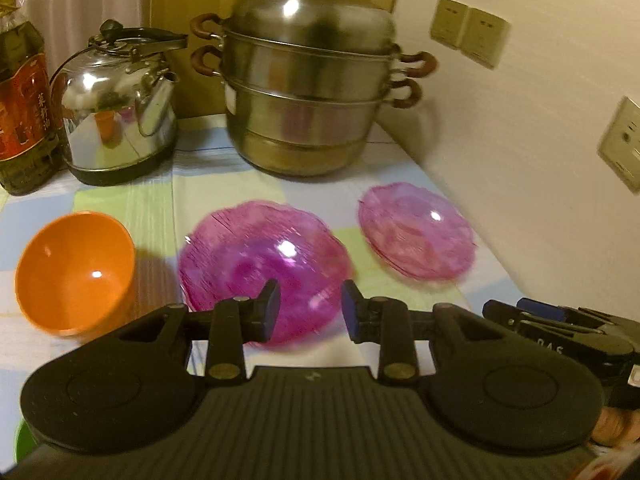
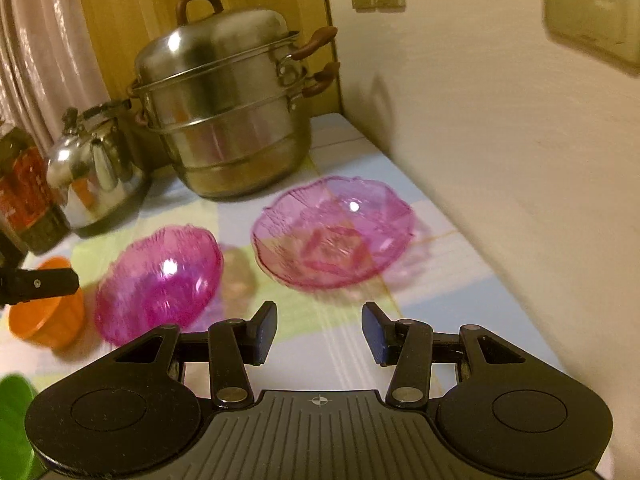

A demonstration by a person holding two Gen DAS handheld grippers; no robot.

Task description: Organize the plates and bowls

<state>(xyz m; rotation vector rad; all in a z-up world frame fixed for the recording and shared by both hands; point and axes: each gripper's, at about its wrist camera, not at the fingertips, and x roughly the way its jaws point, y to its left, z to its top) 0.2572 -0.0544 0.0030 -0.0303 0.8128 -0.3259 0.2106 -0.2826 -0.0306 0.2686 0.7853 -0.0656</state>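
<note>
Two see-through pink dishes rest on the checked tablecloth. The deeper pink bowl [image 1: 264, 268] [image 2: 158, 280] lies in the middle, and the shallower pink plate [image 1: 416, 230] [image 2: 334, 232] lies to its right near the wall. An orange bowl [image 1: 76, 272] [image 2: 48, 316] stands upright at the left. My left gripper [image 1: 310, 306] hovers open just short of the pink bowl, nothing between its fingers. My right gripper [image 2: 319, 332] is open over bare cloth, in front of the pink plate; in the left wrist view it shows at the right edge [image 1: 560, 324].
A stacked steel steamer pot [image 1: 312, 80] [image 2: 228, 112] and a steel kettle [image 1: 116, 108] [image 2: 94, 176] stand at the back, an oil bottle [image 1: 20, 92] [image 2: 28, 200] at far left. The wall [image 2: 500, 160] runs along the right. Something green [image 2: 14, 420] sits at lower left.
</note>
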